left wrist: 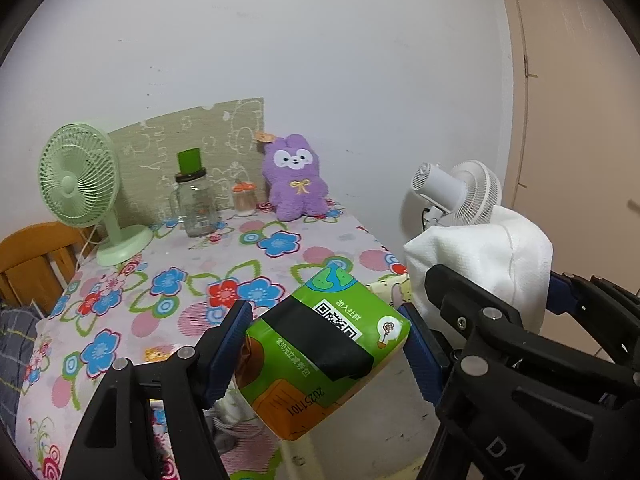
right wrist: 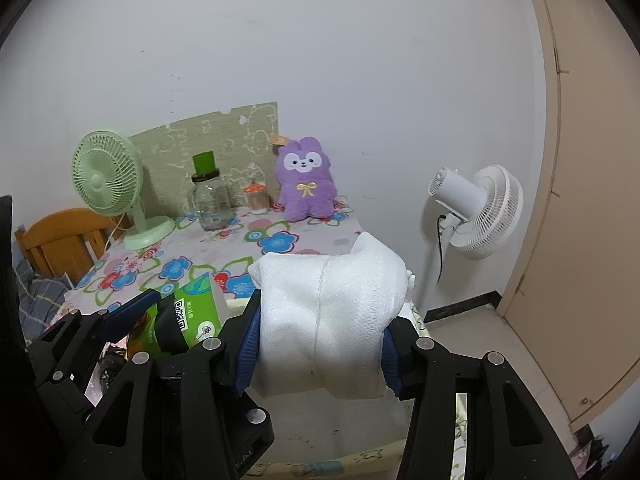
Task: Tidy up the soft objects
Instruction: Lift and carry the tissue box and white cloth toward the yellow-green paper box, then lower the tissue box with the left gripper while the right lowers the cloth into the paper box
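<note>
My left gripper (left wrist: 326,344) is shut on a green tissue pack (left wrist: 320,360) with a QR code, held in the air near the table's right front corner. My right gripper (right wrist: 320,340) is shut on a white soft tissue pack (right wrist: 324,320), squeezed between its blue pads. In the left wrist view the white pack (left wrist: 480,264) and the right gripper show at the right. In the right wrist view the green pack (right wrist: 188,312) and the left gripper appear at the lower left. A purple plush bunny (left wrist: 294,178) sits at the back of the floral table (left wrist: 160,280), against the wall.
At the table's back stand a green desk fan (left wrist: 84,184), a glass jar with a green lid (left wrist: 196,196) and a small orange-capped jar (left wrist: 245,198). A white floor fan (right wrist: 476,212) stands to the right. A wooden chair (left wrist: 36,260) is at the left.
</note>
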{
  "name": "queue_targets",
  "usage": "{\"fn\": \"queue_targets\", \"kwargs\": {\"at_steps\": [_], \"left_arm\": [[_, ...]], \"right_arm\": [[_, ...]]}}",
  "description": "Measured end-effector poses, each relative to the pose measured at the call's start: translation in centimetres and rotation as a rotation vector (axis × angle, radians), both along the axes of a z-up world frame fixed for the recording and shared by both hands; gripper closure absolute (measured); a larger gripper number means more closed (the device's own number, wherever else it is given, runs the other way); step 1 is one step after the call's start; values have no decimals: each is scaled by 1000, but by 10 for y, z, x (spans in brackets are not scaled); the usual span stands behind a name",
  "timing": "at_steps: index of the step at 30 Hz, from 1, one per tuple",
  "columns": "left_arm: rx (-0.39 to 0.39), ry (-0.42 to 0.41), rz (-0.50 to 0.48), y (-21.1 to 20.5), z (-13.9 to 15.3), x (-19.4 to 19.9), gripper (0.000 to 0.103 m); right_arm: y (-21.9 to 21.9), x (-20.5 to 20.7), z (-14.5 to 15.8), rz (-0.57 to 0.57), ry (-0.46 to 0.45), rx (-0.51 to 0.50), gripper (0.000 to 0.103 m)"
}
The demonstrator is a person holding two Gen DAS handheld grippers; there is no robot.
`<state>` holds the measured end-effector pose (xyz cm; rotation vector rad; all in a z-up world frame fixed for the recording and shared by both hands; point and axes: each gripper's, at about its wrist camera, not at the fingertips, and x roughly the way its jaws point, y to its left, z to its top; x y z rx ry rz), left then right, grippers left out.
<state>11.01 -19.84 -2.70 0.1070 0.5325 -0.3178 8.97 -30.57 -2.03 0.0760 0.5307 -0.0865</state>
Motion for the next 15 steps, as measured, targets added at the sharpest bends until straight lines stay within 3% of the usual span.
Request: {"fn": "queue_targets", "kwargs": {"at_steps": [9,15], "left_arm": [[34,63,-71,-22,-15,19,27],[95,130,-87,-32,-20,26,15]], "right_arm": [[-20,13,-15,-37,38,5,49],[-30,20,-21,-46,50,16,49]]}}
